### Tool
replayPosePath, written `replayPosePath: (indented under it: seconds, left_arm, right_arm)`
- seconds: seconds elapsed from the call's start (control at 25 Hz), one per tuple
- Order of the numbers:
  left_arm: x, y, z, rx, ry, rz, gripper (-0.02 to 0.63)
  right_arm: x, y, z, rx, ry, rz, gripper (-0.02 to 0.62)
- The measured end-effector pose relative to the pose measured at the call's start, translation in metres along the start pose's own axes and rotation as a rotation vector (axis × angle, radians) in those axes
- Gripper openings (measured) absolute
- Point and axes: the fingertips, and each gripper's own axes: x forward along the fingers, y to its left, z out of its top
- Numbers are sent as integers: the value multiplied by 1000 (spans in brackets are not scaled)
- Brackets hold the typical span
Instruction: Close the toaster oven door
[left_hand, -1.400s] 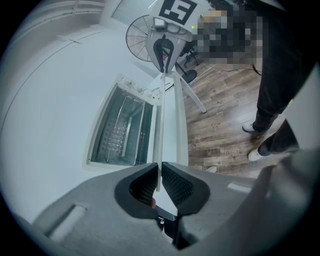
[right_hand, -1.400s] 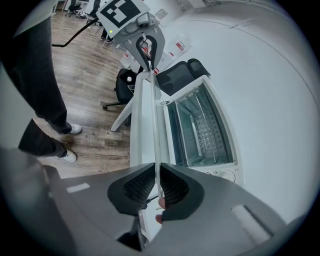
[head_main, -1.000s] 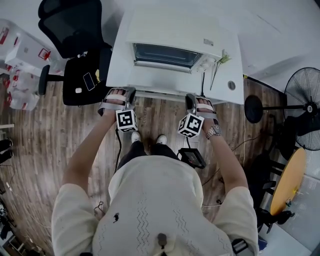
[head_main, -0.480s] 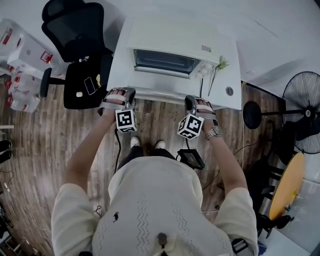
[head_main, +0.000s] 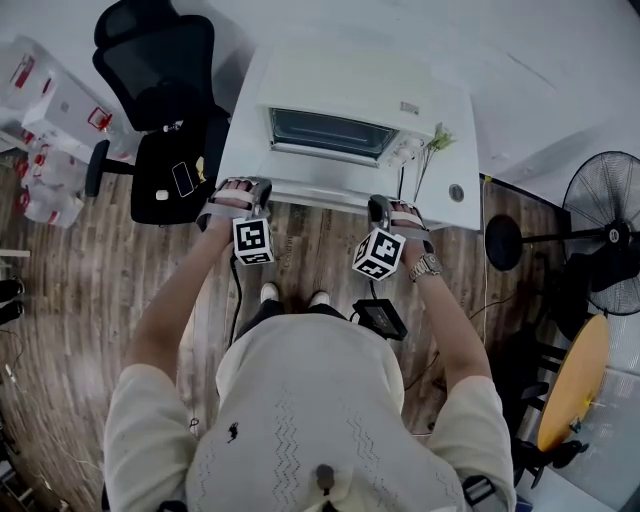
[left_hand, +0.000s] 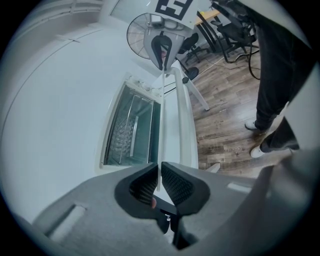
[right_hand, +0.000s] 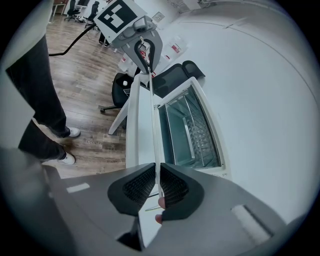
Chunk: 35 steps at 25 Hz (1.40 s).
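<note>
The toaster oven (head_main: 330, 130) sits on the white tabletop (head_main: 458, 120), its door (left_hand: 171, 130) hanging open towards the person. The left gripper (left_hand: 159, 172) and right gripper (right_hand: 157, 175) are each clamped on a thin white strip, apparently the door's front edge, at opposite ends.

Between your left gripper's (left_hand: 159, 180) black cross-hatched pads (left_hand: 176, 186) the door (left_hand: 162, 135) is white; the oven (head_main: 350, 85) ahead is white, greenish inside; the floor (left_hand: 225, 100) beside, brown wood-grain.
</note>
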Motion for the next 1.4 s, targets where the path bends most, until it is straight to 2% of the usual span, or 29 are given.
replayPosePath:
  seconds: [0.64, 0.92, 1.16, 1.4]
  left_arm:
    - [1, 11, -1, -23, 40, 1, 26]
    - [-2, 13, -3, -47, -12, -48, 28]
    - [2, 24, -2, -53, -45, -75, 28]
    - [3, 33, -2, -71, -51, -134, 28]
  right_arm:
    - [-1, -11, 3, 16, -6, 26, 40]
    - [-4, -15, 5, 35, 1, 37, 41]
    - [-3, -29, 4, 61, 2, 7, 41]
    - [-2, -37, 5, 66, 9, 7, 43]
